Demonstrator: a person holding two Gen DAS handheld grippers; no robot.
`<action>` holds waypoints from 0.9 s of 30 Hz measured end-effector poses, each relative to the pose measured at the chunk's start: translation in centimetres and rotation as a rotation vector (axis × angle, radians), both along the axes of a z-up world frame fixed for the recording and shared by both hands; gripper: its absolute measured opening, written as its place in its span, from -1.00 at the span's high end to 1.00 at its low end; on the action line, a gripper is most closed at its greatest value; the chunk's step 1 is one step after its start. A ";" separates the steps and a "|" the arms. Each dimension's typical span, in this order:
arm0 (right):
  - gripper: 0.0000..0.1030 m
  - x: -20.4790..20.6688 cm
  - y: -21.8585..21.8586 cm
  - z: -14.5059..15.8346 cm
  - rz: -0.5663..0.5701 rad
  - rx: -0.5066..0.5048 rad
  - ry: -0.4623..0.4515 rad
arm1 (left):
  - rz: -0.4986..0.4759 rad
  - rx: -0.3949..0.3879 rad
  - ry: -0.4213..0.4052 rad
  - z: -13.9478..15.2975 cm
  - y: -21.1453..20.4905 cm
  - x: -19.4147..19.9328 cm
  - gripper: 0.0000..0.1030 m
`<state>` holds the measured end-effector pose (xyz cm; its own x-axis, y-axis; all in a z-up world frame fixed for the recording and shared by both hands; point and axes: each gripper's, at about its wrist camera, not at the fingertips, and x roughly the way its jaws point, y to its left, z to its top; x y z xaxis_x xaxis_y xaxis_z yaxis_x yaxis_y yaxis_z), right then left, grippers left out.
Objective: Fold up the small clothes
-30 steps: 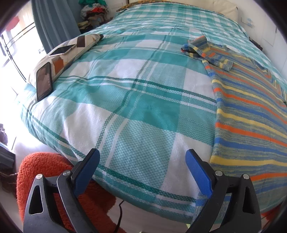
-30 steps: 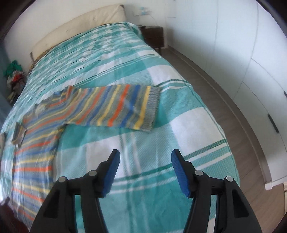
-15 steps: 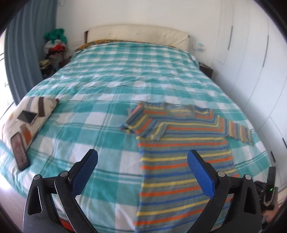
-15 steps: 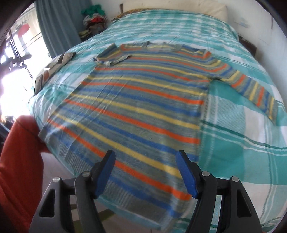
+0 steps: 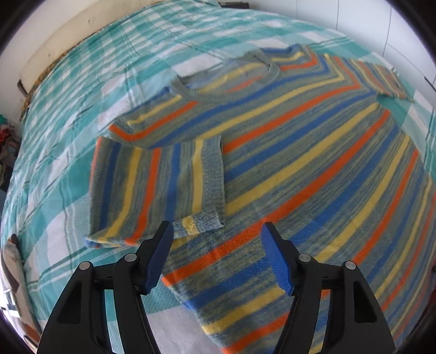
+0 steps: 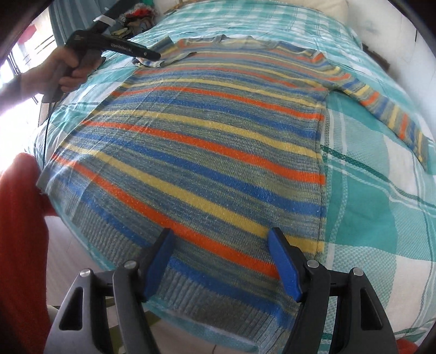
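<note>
A knitted sweater [image 5: 313, 152] with blue, orange and yellow stripes lies flat on the bed. Its left sleeve [image 5: 158, 188] is folded over the chest, cuff toward me. My left gripper [image 5: 217, 231] hangs just above that cuff and the sweater's side; its jaws are closing and press on nothing. In the right wrist view a hand holds that left gripper [image 6: 155, 56] over the folded sleeve [image 6: 163, 61]. My right gripper [image 6: 220, 234] stands open above the sweater's hem [image 6: 218, 294], with the knit below the gap. The other sleeve [image 6: 381, 109] lies stretched out to the right.
The bed's teal and white checked cover [image 6: 381, 217] spreads all round the sweater. A patterned pillow [image 5: 11, 261] lies at the bed's left edge. Red fabric [image 6: 19, 231] stands at the near left beside the bed. A heap of clothes [image 6: 136, 16] sits beyond the far corner.
The left view swung from the bed's left edge over to the folded sleeve, and its jaws narrowed. The right view swung from the outstretched sleeve to the hem and then held still.
</note>
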<state>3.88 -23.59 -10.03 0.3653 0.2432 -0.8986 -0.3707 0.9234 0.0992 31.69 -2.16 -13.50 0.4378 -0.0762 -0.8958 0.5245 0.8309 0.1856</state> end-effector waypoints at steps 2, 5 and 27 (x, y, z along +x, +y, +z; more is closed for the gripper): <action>-0.39 0.1 0.0 -0.1 -0.007 0.004 0.003 | 0.013 -0.015 0.007 -1.1 0.6 0.7 -0.24; -0.41 0.3 0.0 -0.2 -0.013 0.004 0.006 | 0.118 -0.048 0.016 -0.3 2.1 1.9 0.83; -0.48 0.0 0.2 -0.5 -0.023 0.015 -0.008 | 1.192 -0.563 -0.022 0.8 30.5 -2.8 0.87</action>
